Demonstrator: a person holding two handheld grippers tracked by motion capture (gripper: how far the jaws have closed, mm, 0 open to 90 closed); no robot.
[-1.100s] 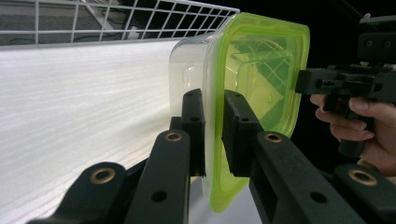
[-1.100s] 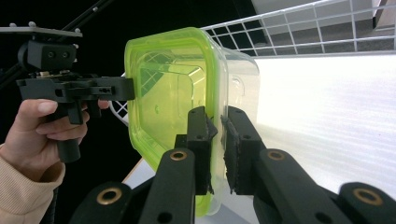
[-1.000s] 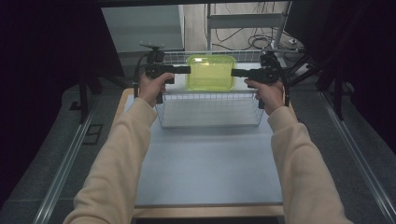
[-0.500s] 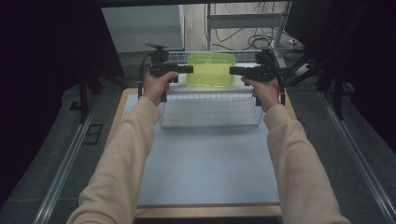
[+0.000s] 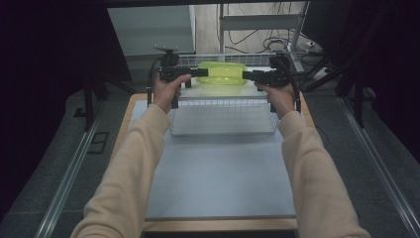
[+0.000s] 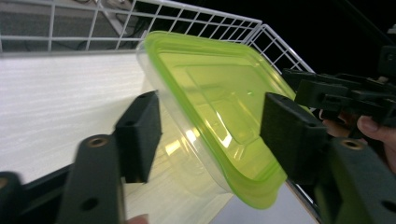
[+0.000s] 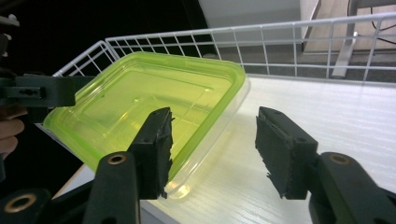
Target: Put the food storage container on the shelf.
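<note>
A clear plastic container with a green lid [image 5: 222, 73] lies in the far part of a white wire basket [image 5: 223, 119]. My left gripper [image 5: 205, 73] is at its left end and my right gripper [image 5: 245, 75] at its right end. Both point inward at each other, and their jaws have just been opening. In the left gripper view the container's corner [image 6: 219, 107] sits between the parted jaws of my left gripper [image 6: 215, 135]. In the right gripper view the opposite corner [image 7: 154, 98] sits partly between the jaws of my right gripper [image 7: 212, 149], and the pads stand clear of it.
The basket stands at the far end of a pale blue mat [image 5: 223, 173] on a wooden table. Its wire walls [image 7: 280, 25] rise around the container. Beyond the table stand a metal shelf frame and cables [image 5: 262, 29]. Dark floor and rails flank both sides.
Both grippers were shut on the container's ends; their jaws now stand apart. The container sits slightly farther back in the basket. The hands have hardly moved.
</note>
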